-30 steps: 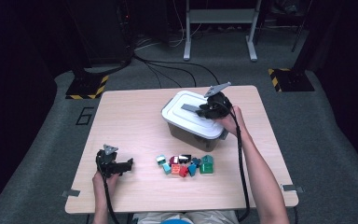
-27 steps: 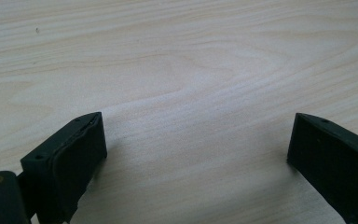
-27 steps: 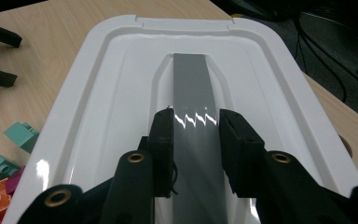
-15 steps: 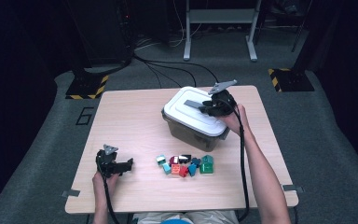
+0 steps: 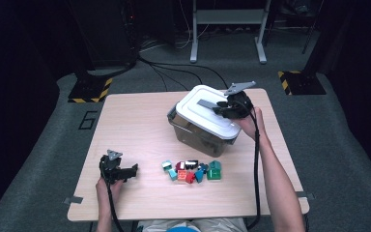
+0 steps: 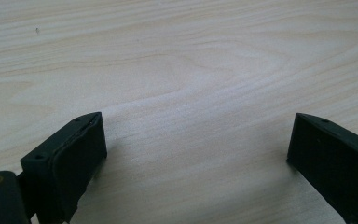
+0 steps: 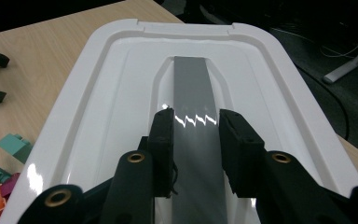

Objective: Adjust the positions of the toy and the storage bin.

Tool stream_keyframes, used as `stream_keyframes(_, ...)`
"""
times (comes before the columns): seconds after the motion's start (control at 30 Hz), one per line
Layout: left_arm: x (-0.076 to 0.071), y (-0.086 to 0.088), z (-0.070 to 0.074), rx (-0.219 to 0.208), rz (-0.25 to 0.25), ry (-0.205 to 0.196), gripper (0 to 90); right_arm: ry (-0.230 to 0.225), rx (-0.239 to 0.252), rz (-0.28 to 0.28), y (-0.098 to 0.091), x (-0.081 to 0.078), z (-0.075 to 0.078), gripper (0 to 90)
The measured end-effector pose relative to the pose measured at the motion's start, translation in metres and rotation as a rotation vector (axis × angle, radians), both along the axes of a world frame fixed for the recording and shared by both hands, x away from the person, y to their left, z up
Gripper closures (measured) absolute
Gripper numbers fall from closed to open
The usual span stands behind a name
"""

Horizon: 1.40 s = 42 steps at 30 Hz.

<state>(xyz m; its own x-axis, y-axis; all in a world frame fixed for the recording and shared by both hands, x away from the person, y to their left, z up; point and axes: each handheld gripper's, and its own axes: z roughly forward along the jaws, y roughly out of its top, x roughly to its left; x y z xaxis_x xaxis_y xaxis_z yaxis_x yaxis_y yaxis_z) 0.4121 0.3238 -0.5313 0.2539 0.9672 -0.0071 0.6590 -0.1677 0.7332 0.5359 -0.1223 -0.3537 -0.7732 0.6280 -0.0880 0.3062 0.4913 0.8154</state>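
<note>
Up close, right hand-held gripper (image 7: pixel 196 128): its own view shows the jaws clamped on the grey handle (image 7: pixel 193 88) along the white lid (image 7: pixel 121 93).
High view: box (image 5: pixel 200 135) tilted on the counter (image 5: pixel 135 116), lid on, right hand-held gripper (image 5: pixel 224 107) at its far right end.
Left hand-held gripper (image 6: pixel 196 154): jaws wide apart, nothing between, just above bare wood at the near left.
Nearby: toy bricks (image 5: pixel 193 170) clustered just in front of the box.
Edges: box near the far right edge; open counter to its left.
</note>
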Motion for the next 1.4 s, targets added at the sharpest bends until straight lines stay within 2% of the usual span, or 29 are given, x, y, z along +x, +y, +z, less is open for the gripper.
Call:
stream_keyframes(0.17,0.000,0.000,0.000,0.000,0.000,0.000,4.1,-0.009,-0.008,-0.007,-0.007,-0.001,0.002,66.8)
stream_keyframes(0.33,0.000,0.000,0.000,0.000,0.000,-0.001,4.2,-0.023,-0.009,-0.038,-0.017,-0.007,0.006,66.8)
stream_keyframes(0.43,0.000,0.000,0.000,0.001,0.000,-0.002,4.2,-0.029,-0.010,-0.064,-0.026,-0.011,0.010,66.8)
stream_keyframes(0.5,0.000,0.000,0.000,0.000,0.000,-0.001,4.2,-0.051,-0.005,-0.081,-0.039,-0.015,0.014,66.8)
stream_keyframes(0.57,0.000,0.000,0.000,0.000,0.000,0.000,4.2,-0.050,-0.002,-0.092,-0.043,-0.016,0.015,66.8)
stream_keyframes(0.6,0.000,0.000,0.000,0.000,0.000,-0.001,4.2,-0.050,0.001,-0.113,-0.052,-0.019,0.016,66.8)
stream_keyframes(0.8,0.000,0.000,0.000,0.000,0.000,0.000,4.2,-0.044,0.009,-0.169,-0.074,-0.025,0.014,66.8)
stream_keyframes(1.03,0.000,0.000,0.000,0.001,-0.001,-0.001,4.2,-0.044,0.019,-0.207,-0.092,-0.029,0.009,66.8)
stream_keyframes(1.4,0.000,0.000,0.000,0.000,0.000,0.000,4.2,-0.044,0.031,-0.259,-0.108,-0.035,0.005,66.8)
